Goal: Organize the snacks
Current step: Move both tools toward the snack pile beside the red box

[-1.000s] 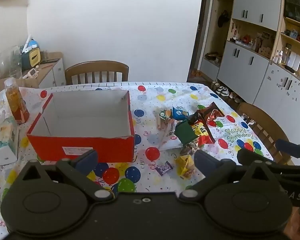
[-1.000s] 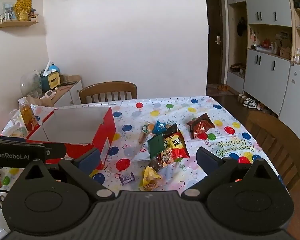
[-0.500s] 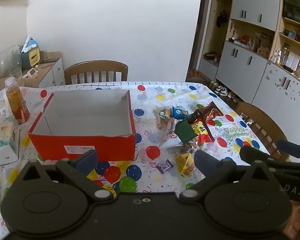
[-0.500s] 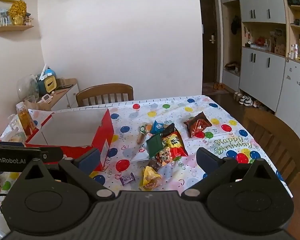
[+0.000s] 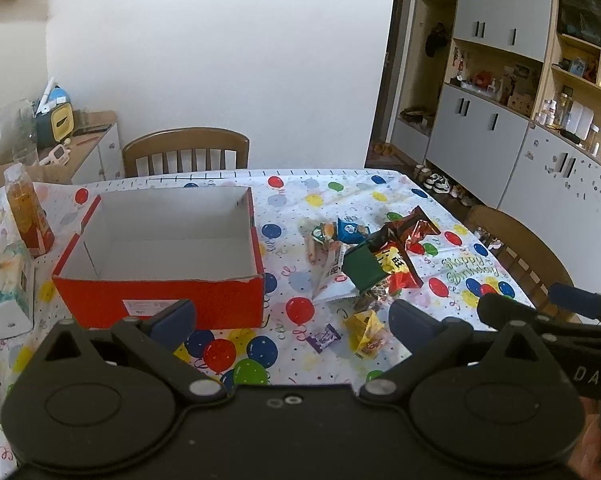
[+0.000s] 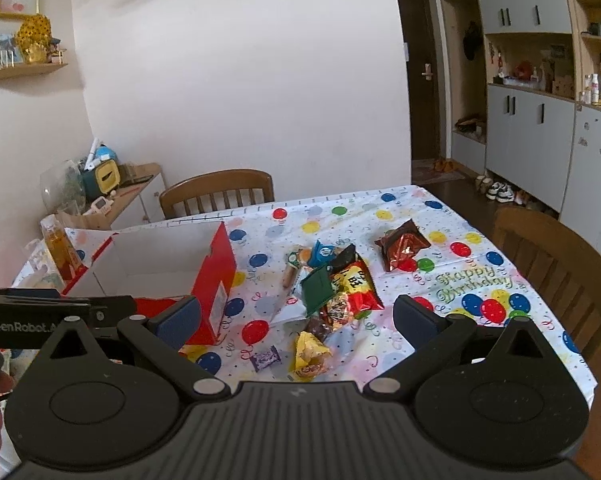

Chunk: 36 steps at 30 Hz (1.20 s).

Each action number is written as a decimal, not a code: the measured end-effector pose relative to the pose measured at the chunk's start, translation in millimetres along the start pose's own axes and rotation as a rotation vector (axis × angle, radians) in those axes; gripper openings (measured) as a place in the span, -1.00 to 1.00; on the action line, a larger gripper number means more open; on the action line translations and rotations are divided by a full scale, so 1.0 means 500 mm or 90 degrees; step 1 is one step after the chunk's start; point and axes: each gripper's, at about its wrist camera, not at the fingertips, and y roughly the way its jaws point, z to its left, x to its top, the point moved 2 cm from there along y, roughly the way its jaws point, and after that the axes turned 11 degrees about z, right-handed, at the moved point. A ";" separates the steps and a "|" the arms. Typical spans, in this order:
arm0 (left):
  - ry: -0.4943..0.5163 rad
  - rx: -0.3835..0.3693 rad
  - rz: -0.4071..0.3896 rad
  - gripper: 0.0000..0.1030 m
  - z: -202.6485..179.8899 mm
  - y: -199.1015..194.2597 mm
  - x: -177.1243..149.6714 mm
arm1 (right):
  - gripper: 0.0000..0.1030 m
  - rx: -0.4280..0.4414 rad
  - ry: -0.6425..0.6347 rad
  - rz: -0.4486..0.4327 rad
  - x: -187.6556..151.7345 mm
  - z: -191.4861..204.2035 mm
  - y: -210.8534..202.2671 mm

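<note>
Both grippers [image 5: 290, 318] [image 6: 296, 316] gape empty; red box [image 5: 160, 300] left of snack pile [image 5: 364, 264].

— What is the room like?
— The wall [image 6: 240, 80] is plain white. Behind the table stands a wooden chair [image 5: 185, 155], and a second chair [image 6: 556, 264] is at the right side.
— And along the right?
— Grey cabinets [image 5: 476, 128] with open wooden shelves [image 5: 580, 76], shoes [image 6: 496, 191] on the dark floor, and a dark door [image 6: 422, 72]. A small shelf [image 6: 24, 70] hangs at the left.
</note>
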 end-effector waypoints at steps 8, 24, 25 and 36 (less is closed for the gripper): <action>-0.001 0.008 0.000 0.99 -0.004 0.007 0.007 | 1.00 -0.001 -0.011 -0.007 0.016 -0.010 0.016; -0.022 0.025 0.003 0.99 -0.025 0.026 0.033 | 1.00 0.018 -0.015 0.004 0.043 -0.048 0.042; -0.022 0.025 0.003 0.99 -0.026 0.028 0.034 | 1.00 0.019 -0.017 0.005 0.045 -0.050 0.043; -0.029 0.027 0.009 0.99 -0.036 0.038 0.042 | 1.00 0.010 -0.028 0.008 0.056 -0.054 0.051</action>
